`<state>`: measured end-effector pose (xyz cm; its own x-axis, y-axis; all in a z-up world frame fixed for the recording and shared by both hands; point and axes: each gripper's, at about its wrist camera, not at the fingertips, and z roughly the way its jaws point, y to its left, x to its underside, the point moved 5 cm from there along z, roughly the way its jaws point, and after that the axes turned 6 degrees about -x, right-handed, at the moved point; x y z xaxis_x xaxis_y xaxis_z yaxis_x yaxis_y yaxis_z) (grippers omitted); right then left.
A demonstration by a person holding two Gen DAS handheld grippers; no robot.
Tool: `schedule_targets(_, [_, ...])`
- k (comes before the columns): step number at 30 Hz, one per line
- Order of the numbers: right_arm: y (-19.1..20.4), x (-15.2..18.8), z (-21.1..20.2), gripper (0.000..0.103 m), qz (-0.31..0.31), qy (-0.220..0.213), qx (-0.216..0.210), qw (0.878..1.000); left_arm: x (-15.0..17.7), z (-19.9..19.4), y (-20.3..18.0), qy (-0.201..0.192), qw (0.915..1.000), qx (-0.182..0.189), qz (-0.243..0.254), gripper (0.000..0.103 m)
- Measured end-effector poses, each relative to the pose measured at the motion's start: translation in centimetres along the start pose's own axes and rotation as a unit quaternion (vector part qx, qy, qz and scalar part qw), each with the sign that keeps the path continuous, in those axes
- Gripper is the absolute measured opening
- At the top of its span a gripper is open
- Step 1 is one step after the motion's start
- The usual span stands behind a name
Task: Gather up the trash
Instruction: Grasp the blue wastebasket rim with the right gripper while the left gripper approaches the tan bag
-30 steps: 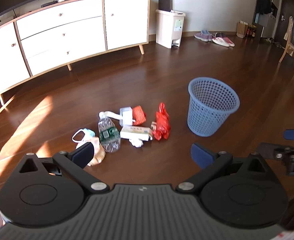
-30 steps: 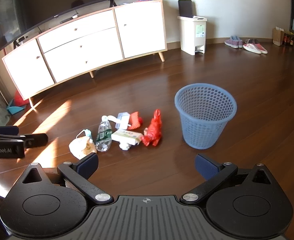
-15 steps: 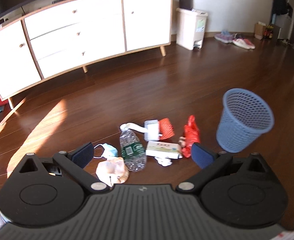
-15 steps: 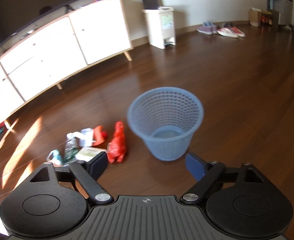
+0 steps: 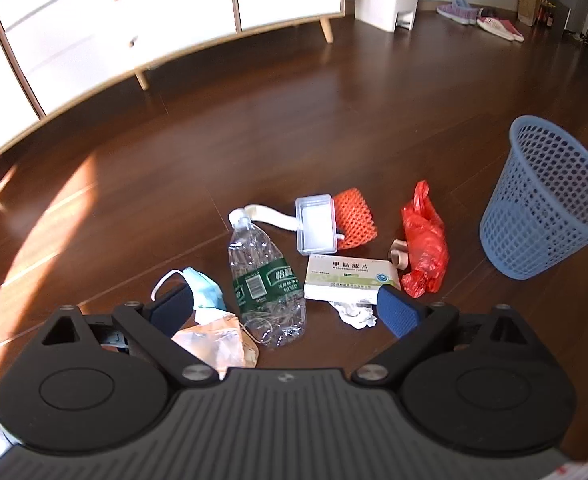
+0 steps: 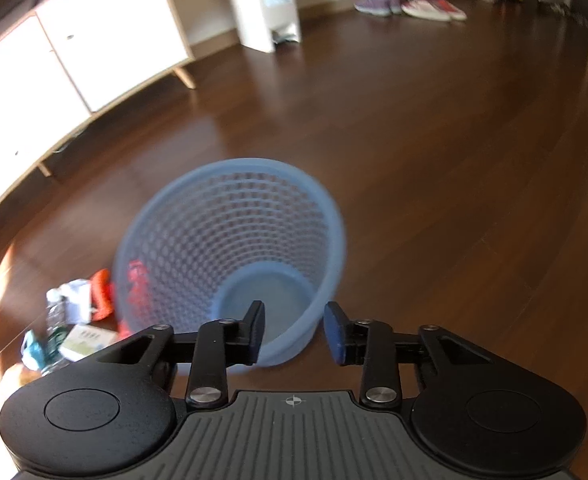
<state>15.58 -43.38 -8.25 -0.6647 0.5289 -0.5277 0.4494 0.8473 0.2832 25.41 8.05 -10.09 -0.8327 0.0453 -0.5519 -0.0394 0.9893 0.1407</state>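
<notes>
The blue basket [image 6: 229,256] stands on the brown floor [image 5: 334,128] just beside the trash pile, where the plastic bottle [image 5: 263,276] lies between the spread-apart fingers of the left hand-held gripper [image 5: 283,310], and the right hand-held gripper [image 6: 294,334] hangs part-way spread, holding nothing, by the basket's near rim.
</notes>
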Motion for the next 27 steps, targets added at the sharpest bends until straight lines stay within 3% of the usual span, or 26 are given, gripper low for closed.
schedule_targets(6, [-3.8,-2.0,3.2,0.027,0.033,0.019,-0.022,0.999,-0.6,2.6,0.3,0.013,0.9998,-0.01,-0.014,0.097])
schedule_targets(15, [-5.6,-3.5,7.4,0.023,0.047,0.063,-0.019,0.997,-0.8,5.1,2.2,0.019,0.9989,-0.026,-0.034,0.096])
schedule_targets(16, [-5.5,-3.5,7.6,0.014,0.046,0.066,-0.015,0.997,-0.8,5.4,2.4,0.021,0.9989,-0.027,-0.033,0.096])
schedule_targets(17, [-5.3,-3.6,7.7,0.012,0.043,0.068,-0.003,0.997,-0.7,5.6,2.8,0.022,0.9989,-0.027,-0.033,0.096])
schedule_targets(23, [-1.9,-4.1,6.8,0.01,0.04,0.085,0.069,0.993,0.3,6.8,5.6,0.035,0.9982,-0.026,-0.041,0.096])
schedule_targets(27, [1.6,-4.0,5.8,0.01,0.026,0.071,0.104,0.992,2.0,7.6,7.7,0.043,0.9977,-0.031,-0.043,0.095])
